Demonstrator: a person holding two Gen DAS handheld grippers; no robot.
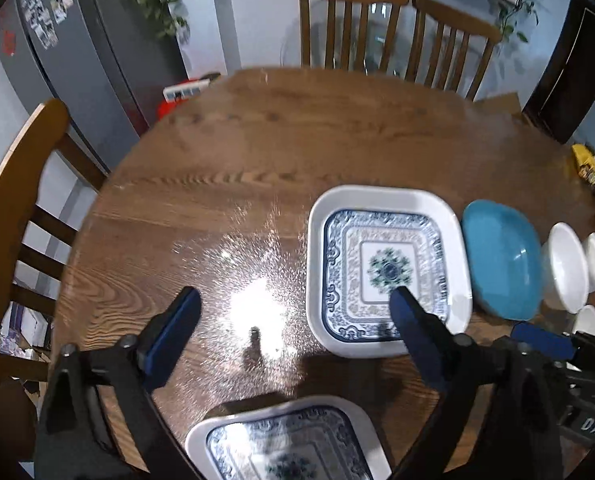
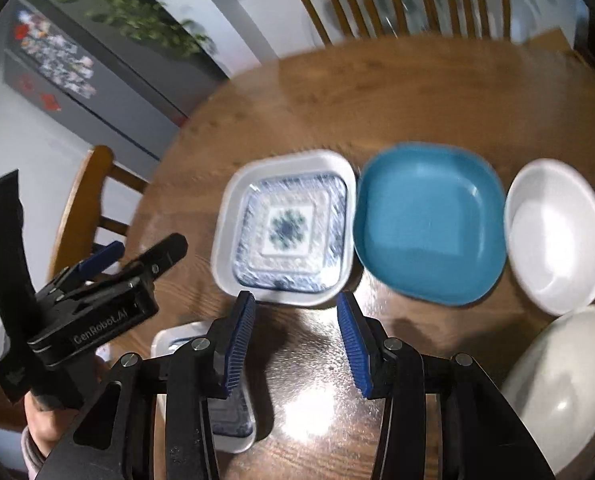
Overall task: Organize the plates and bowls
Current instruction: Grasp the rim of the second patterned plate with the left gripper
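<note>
A square white plate with a blue pattern (image 1: 385,268) (image 2: 287,226) lies mid-table on the round wooden table (image 1: 257,152). A second patterned plate (image 1: 289,444) (image 2: 169,340) sits at the near edge. Right of the first plate stand a teal square bowl (image 1: 501,256) (image 2: 429,220) and several white bowls (image 1: 563,266) (image 2: 553,236). My left gripper (image 1: 293,298) hangs open over bare wood, its right finger over the first plate's near corner. My right gripper (image 2: 296,300) is half open and empty, just short of that plate's near rim.
Wooden chairs stand at the far side (image 1: 349,24) and the left (image 1: 21,216) of the table. A grey fridge (image 1: 77,52) is behind on the left. Packets and small items (image 1: 593,176) crowd the table's right edge.
</note>
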